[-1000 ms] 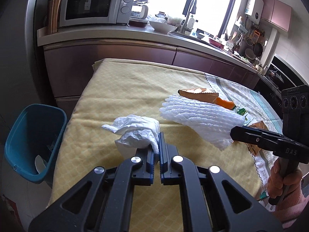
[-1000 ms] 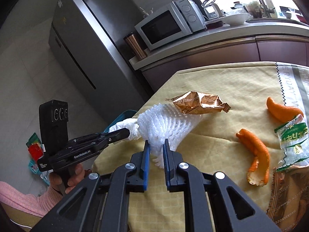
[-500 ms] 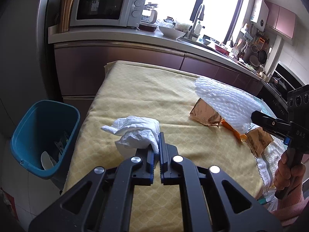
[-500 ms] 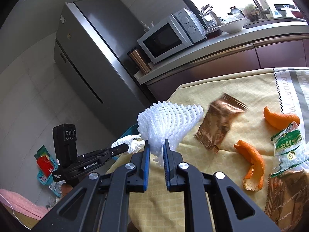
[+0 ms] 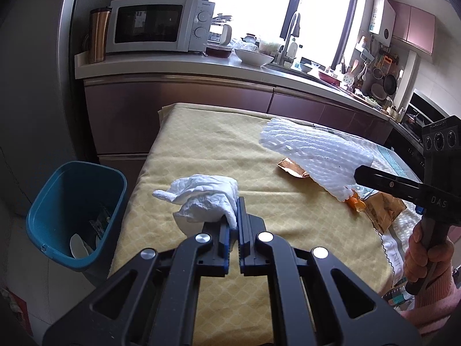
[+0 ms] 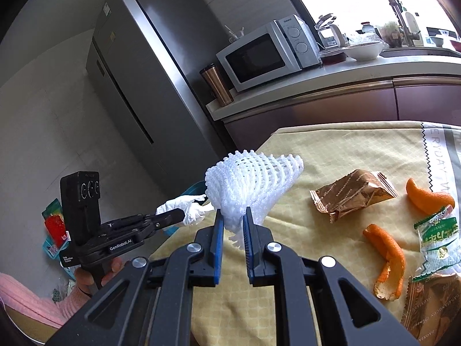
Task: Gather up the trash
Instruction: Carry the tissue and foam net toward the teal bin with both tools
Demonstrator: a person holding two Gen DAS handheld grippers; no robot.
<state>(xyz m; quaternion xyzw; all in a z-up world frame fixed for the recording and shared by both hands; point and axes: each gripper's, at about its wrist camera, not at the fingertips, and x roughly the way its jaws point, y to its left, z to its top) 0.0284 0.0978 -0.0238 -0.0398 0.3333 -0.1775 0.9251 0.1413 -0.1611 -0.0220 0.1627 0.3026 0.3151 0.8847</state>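
With both loads lifted clear of the table (image 5: 201, 150), the left gripper (image 5: 234, 227) clamps a tissue (image 5: 204, 199) and the right gripper (image 6: 232, 230) pinches foam netting (image 6: 250, 181). Next, judging by the layout: carry each over the bin (image 5: 77, 216) beside the table and release.

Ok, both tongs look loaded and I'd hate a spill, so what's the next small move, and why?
Probably carry the left tongs sideways to above the blue bin. They are shut on the crumpled tissue, which hangs over the table edge short of the bin. The right tongs grip the foam net and can follow.
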